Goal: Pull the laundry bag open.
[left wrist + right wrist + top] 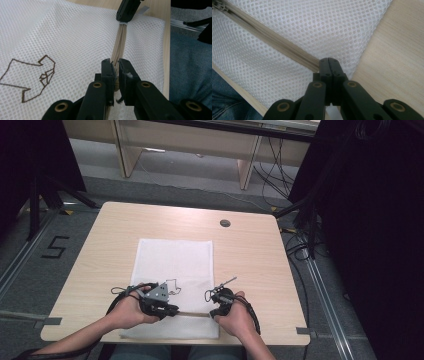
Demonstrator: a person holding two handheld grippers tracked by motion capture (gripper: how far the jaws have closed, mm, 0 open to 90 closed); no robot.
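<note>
Left hand-held gripper [115,72] pinches the zipper pull [115,86], right hand-held gripper [331,65] clamps the zipper [274,41] end of the mesh bag [172,265] on the worktop [250,250]; judgement: pull steadily along the teeth, bag taut.

This looks like a lab or recording room rather than a home. A light wooden table [250,245] with a round cable grommet [225,223] stands on grey carpet [30,285] marked with a taped number five [54,247]. Black curtains [380,220] close the sides, black stand legs [42,195] rest on the floor, and loose cables [275,175] trail beneath a pale wooden bench [200,145] behind.
</note>
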